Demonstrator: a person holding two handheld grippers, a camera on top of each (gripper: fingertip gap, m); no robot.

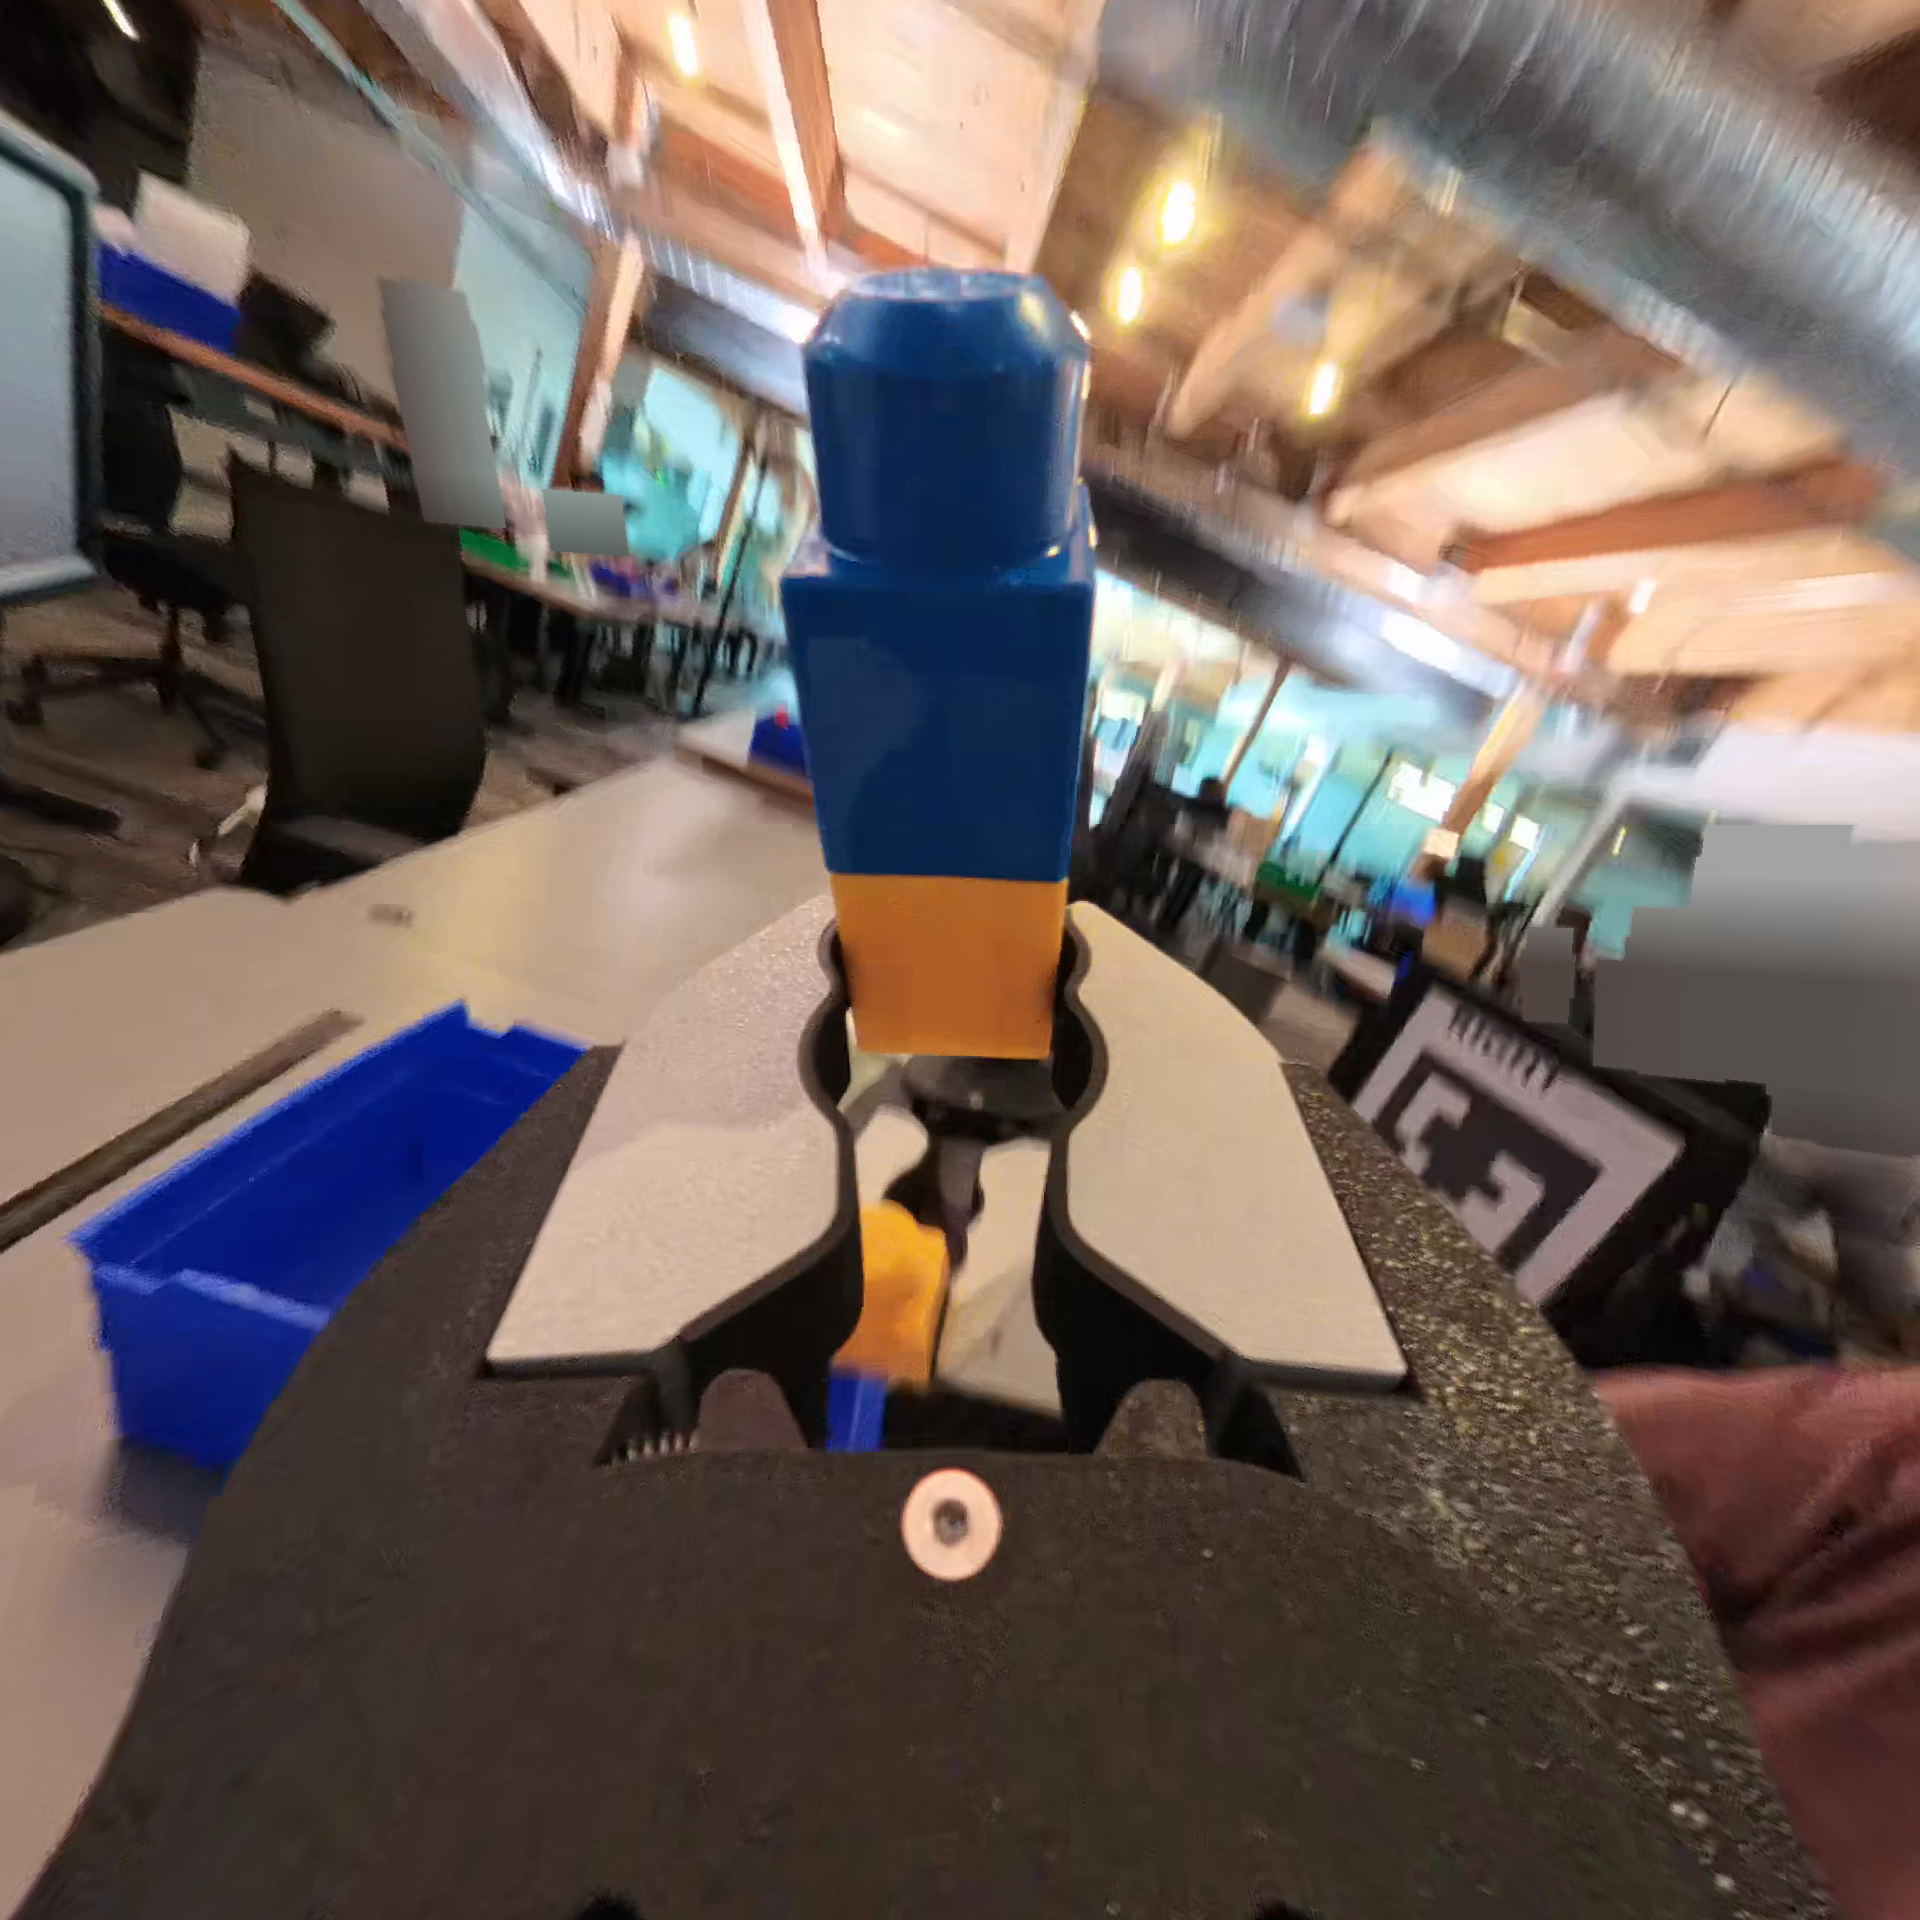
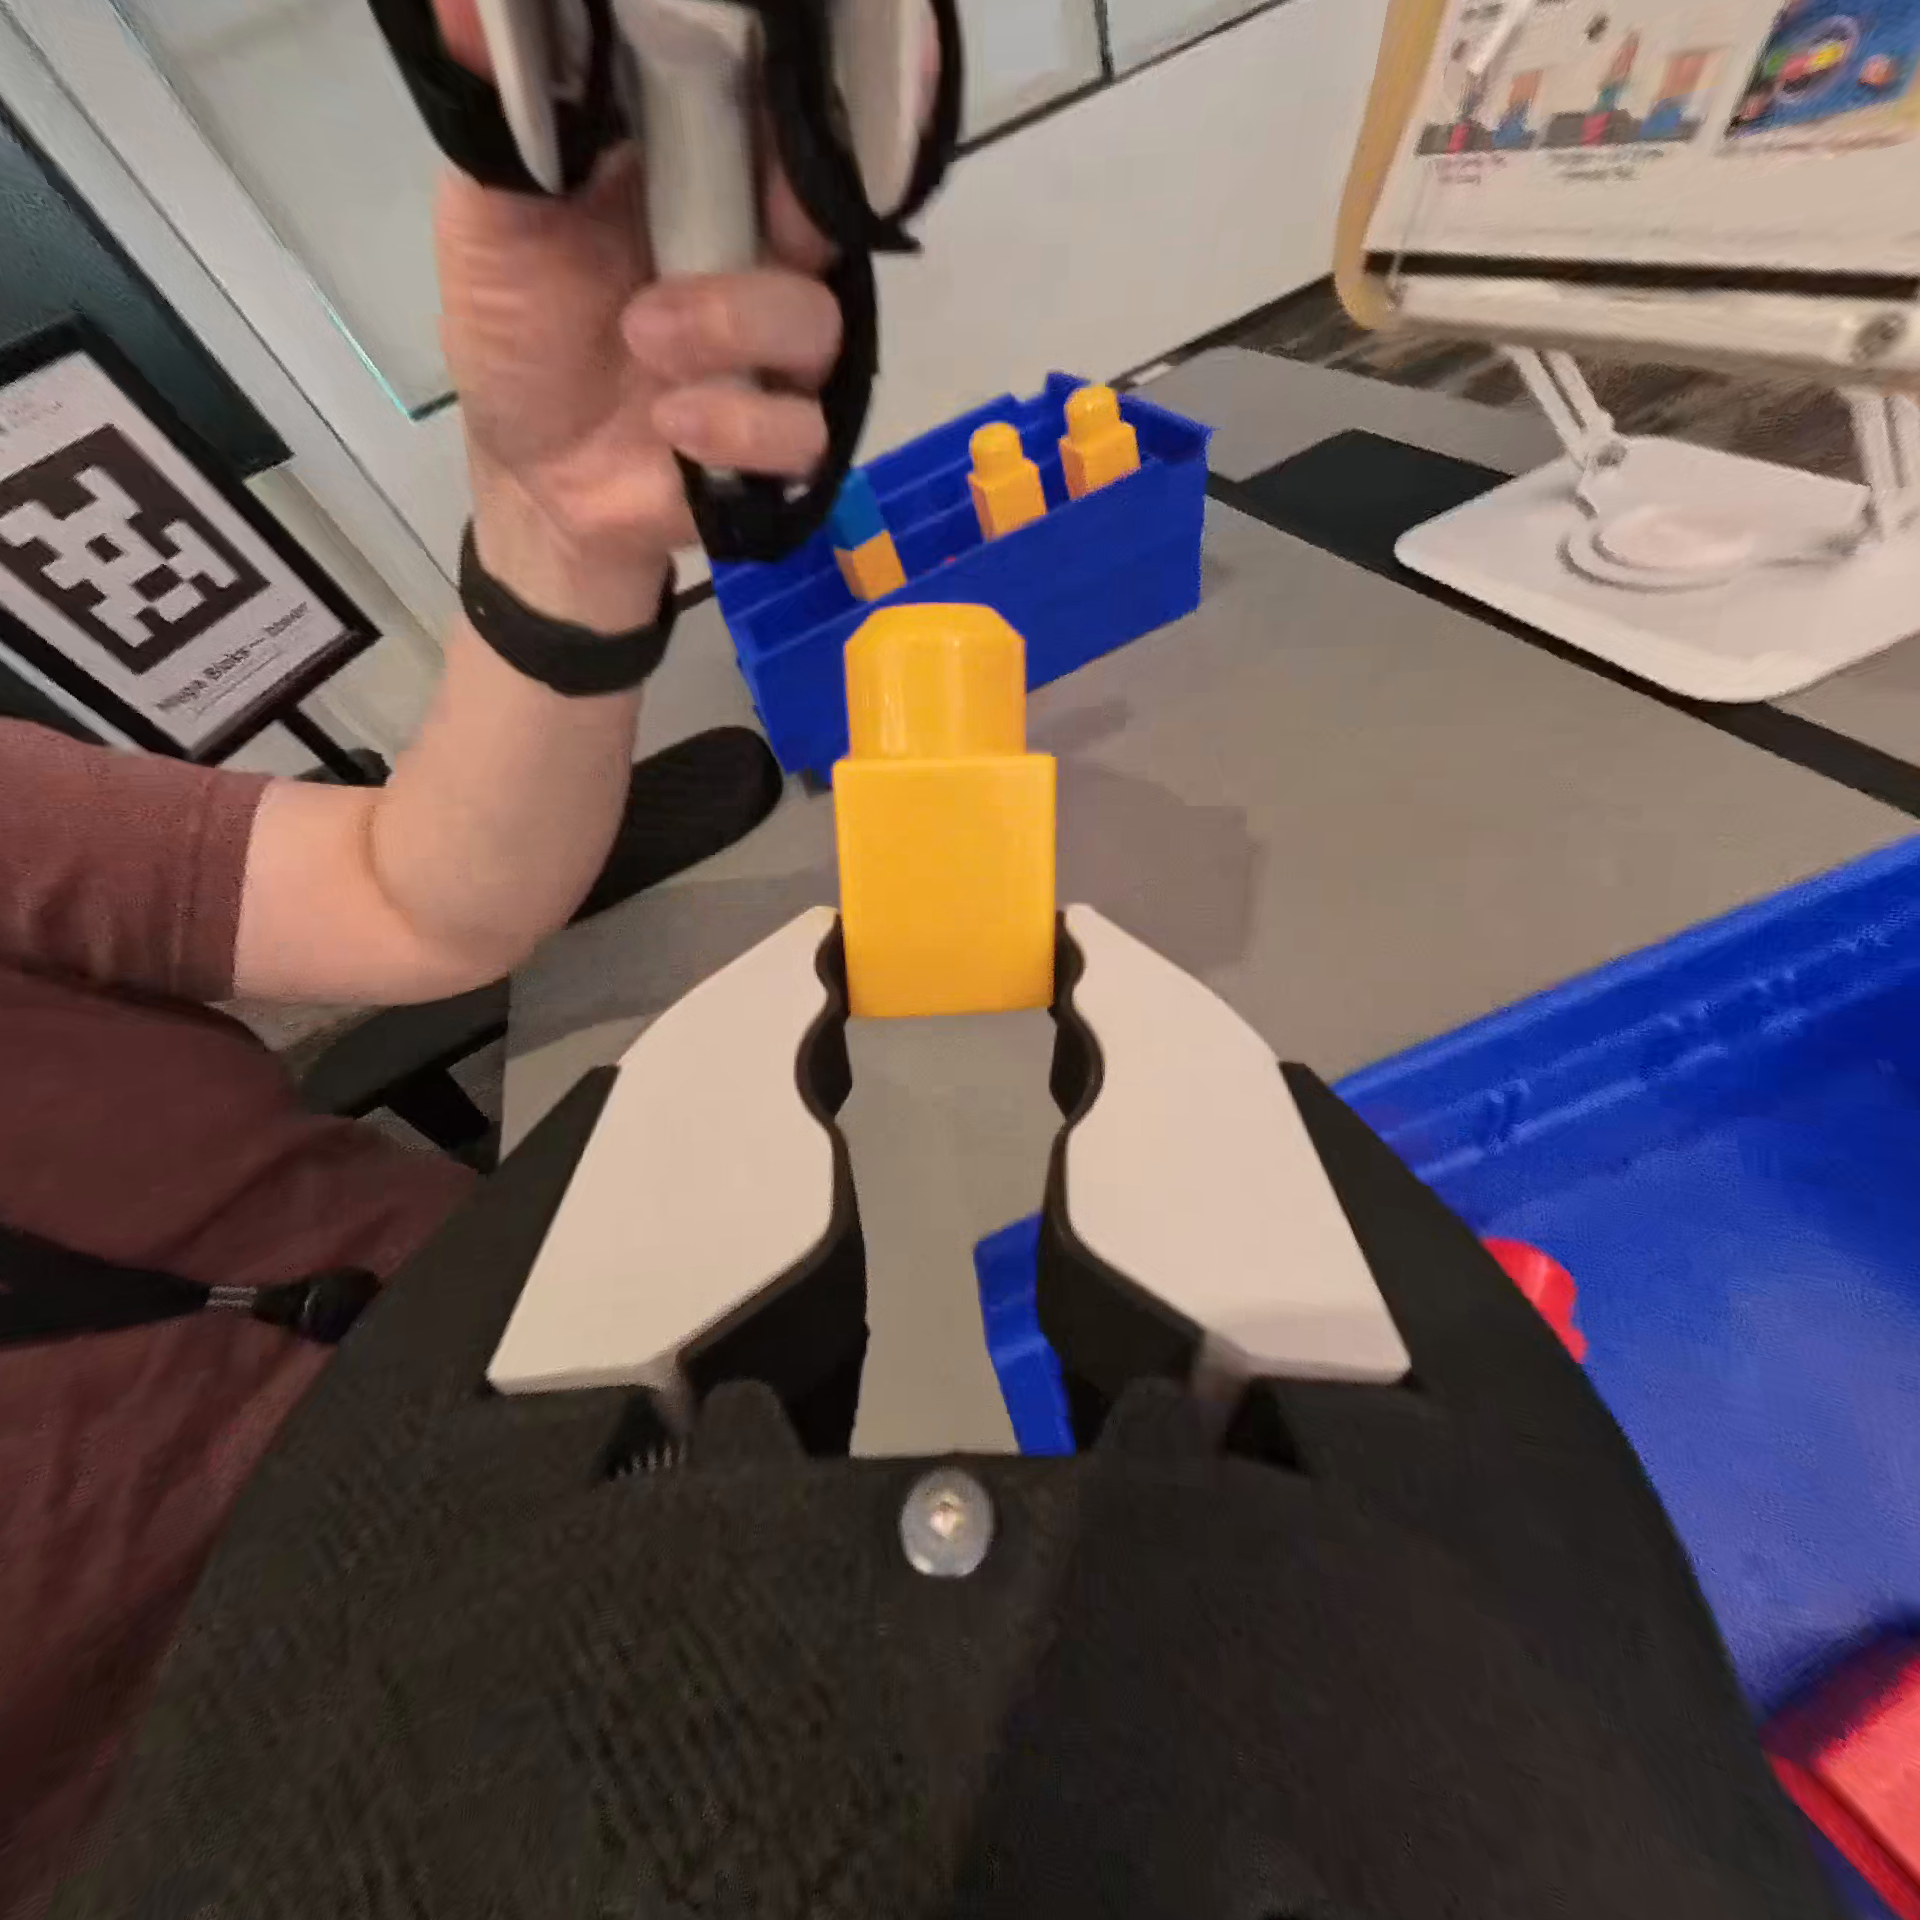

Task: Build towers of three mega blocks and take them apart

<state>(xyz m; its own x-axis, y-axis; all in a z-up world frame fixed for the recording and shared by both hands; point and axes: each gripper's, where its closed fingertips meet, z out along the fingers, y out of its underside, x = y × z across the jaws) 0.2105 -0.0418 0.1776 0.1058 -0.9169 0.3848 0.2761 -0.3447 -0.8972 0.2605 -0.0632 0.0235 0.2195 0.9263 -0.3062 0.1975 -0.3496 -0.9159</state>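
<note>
At the right tool [image 2: 945,961]: clamped on a lone yellow block [image 2: 943,883] above the counter [image 2: 1403,883] | left tool [image 1: 954,977]: raised, clamped on the orange base of a blue-topped pair [image 1: 945,717] | far bin [image 2: 1039,582]: blocks remain | judged mid-build, third block unjoined

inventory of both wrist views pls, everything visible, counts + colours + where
Blue block: 1, blue, stacked on the orange block in the left claw.
Orange block: 1, orange, gripped by the left claw.
Yellow-orange block: 1, gripped by the right claw.
Far bin: 1, blue, on the grey table; holds two orange blocks and a blue-on-orange stack.
Near bin: 1, blue, right; red pieces inside.
Marker board: 1, black-white, left.
White stand: 1, far right.
Left claw: shut on orange block.
Right claw: shut on yellow-orange block.
Left hand: raised, holding the handle.
</note>
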